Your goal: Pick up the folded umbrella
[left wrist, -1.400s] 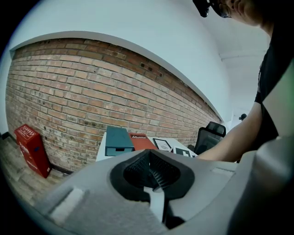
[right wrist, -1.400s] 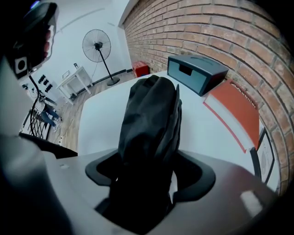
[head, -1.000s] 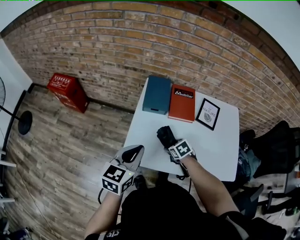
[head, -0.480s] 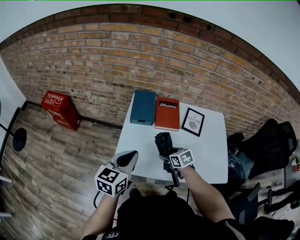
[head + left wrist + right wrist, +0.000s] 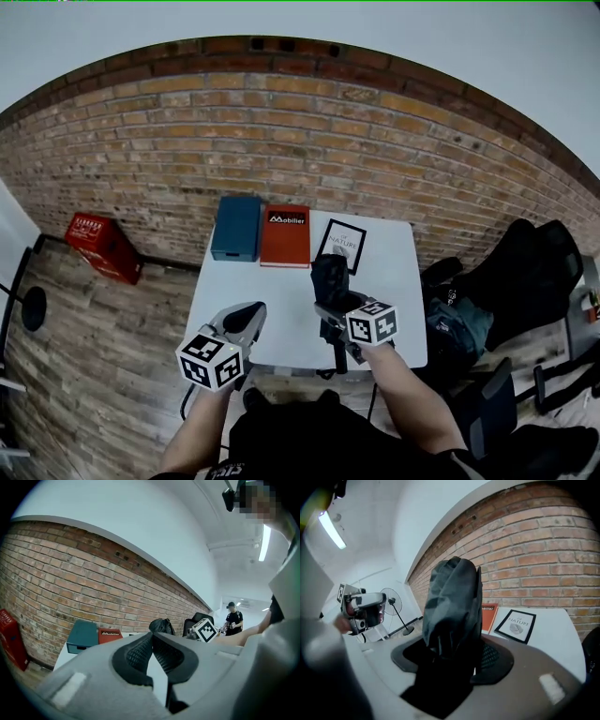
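Right gripper view: right hand-held gripper (image 5: pixel 455 654), partly open, clamps folded umbrella (image 5: pixel 452 599).

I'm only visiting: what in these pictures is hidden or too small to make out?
Right gripper view: the folded umbrella hides most of the red book, and its lower end is buried in the right gripper.
Left gripper view: the left gripper blocks nearly all of the white table with its own body.
Head view: the design on the framed picture is too small to make out.
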Available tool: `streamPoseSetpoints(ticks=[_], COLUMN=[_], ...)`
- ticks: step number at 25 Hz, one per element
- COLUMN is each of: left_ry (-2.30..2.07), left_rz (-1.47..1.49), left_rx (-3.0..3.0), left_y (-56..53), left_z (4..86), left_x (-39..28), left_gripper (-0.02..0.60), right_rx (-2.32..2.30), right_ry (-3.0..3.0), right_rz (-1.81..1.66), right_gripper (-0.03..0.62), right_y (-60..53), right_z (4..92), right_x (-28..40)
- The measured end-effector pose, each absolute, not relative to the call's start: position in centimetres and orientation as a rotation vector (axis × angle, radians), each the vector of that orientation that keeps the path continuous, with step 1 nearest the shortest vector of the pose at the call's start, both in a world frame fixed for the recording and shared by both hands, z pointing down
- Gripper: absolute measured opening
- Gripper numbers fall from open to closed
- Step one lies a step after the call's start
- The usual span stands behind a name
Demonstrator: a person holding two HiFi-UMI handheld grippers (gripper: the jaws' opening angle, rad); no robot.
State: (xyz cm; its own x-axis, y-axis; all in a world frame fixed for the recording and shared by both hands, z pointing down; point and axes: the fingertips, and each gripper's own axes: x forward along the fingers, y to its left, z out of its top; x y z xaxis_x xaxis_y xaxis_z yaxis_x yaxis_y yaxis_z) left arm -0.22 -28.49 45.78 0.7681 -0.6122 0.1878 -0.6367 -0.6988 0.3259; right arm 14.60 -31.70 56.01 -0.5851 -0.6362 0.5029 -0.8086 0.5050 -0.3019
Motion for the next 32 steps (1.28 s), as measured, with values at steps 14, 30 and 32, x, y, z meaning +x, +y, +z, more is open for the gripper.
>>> streamPoseSetpoints(ticks=[14, 30, 32], left_ry=[-0.949, -0.969, -0.974], left_rz=[0.034, 0.006, 0.012], left_rx=[2.722, 2.810, 2.803], left_y=[-30.3, -33.1, -33.2], left_z=[39.4, 36.0, 36.3], left_x=[6.7, 4.5, 4.2], left_gripper=[0.005, 0.005, 0.005], right_rx=[1.368, 1.596, 1.628], right_ry=[-2.724, -2.840, -2.851], right_rz=[0.373, 0.038, 0.061], right_gripper=[0.264, 0.264, 0.264], right_y=[-30.6, -25.0, -25.0], right_z=[40.4, 32.0, 32.1], right_x=[23.9, 28.5, 28.8])
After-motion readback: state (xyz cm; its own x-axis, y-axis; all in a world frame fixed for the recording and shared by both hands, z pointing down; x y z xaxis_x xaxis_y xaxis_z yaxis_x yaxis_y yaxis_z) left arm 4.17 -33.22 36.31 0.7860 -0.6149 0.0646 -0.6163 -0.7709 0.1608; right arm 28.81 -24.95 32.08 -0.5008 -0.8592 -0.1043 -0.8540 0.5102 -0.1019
